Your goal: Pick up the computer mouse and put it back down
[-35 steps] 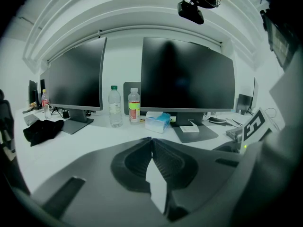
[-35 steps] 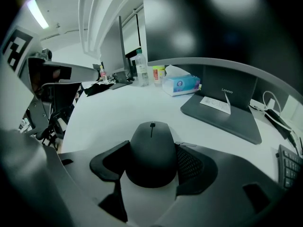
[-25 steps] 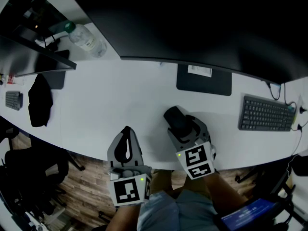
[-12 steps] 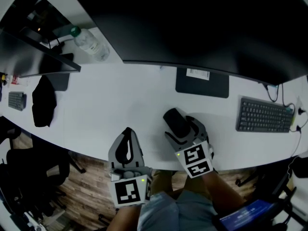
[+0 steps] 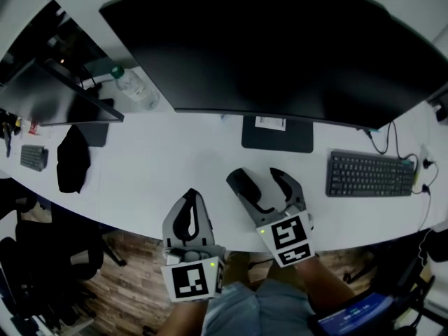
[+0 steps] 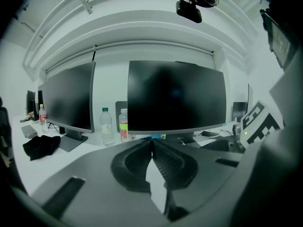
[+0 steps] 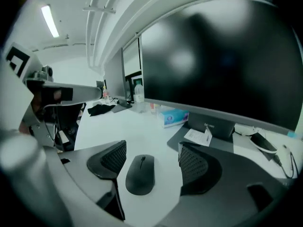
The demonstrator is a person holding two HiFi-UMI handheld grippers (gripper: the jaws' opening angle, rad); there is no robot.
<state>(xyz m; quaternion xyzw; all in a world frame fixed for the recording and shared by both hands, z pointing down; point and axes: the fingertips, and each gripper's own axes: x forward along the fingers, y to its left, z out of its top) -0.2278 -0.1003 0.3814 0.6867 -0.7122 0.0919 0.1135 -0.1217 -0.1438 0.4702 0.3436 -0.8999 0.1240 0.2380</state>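
The black computer mouse (image 7: 140,174) lies flat on the white desk (image 5: 168,152). My right gripper (image 7: 150,161) hangs a little above it, its jaws wide and closing slightly. The mouse shows between the jaws, nearer the left one, and neither pad touches it. In the head view the right gripper (image 5: 260,182) is near the desk's front edge, with the mouse (image 5: 239,180) a dark oval by its left jaw. My left gripper (image 5: 187,215) hovers to the left at the desk edge. Its fingertips meet with nothing between them, as the left gripper view (image 6: 152,142) shows.
A big dark monitor (image 5: 280,54) stands behind, its base (image 5: 277,133) just beyond the mouse. A keyboard (image 5: 367,174) lies to the right. A water bottle (image 5: 136,88), a second monitor (image 5: 56,96) and a black cloth (image 5: 72,159) are at the left. A tissue box (image 7: 173,118) sits near the base.
The right jaws spread away from the mouse and that gripper lifted, leaving the mouse on the desk. The left gripper rose a little too, still shut. The head view tilted up.
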